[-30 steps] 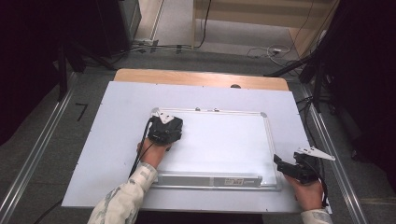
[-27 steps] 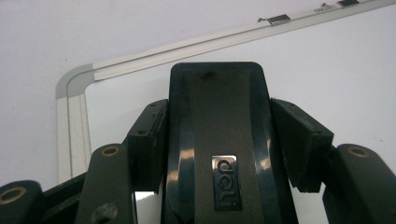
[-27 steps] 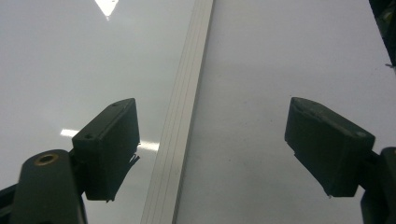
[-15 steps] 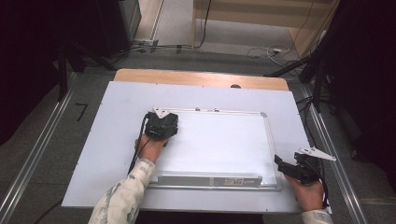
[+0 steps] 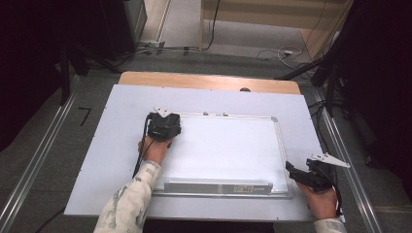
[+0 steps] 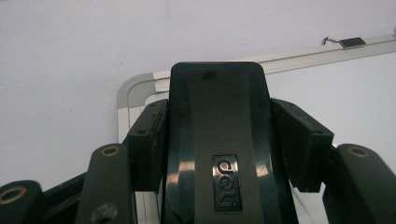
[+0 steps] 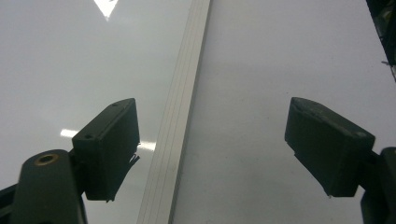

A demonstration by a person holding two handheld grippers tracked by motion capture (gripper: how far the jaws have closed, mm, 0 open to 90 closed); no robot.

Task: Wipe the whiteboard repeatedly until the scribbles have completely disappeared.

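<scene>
Left tongs (image 6: 219, 140) pinching black eraser (image 6: 217, 135), its underside hidden, right tongs (image 7: 212, 154) spread over whiteboard (image 5: 228, 150).

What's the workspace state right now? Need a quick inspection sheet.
Surface: white sheet over a wooden table.
Job's things: whiteboard lying flat; dark eraser at its far left corner.
Clutter: nothing seen.
Grippers: left gripper shut on the eraser; right gripper open, jaws astride the whiteboard's frame at the near right corner.
Cables: left gripper's cable runs back along the forearm; more cables on the floor beyond the table.
Surroundings: grey floor, metal rails on both sides, dark stands.
</scene>
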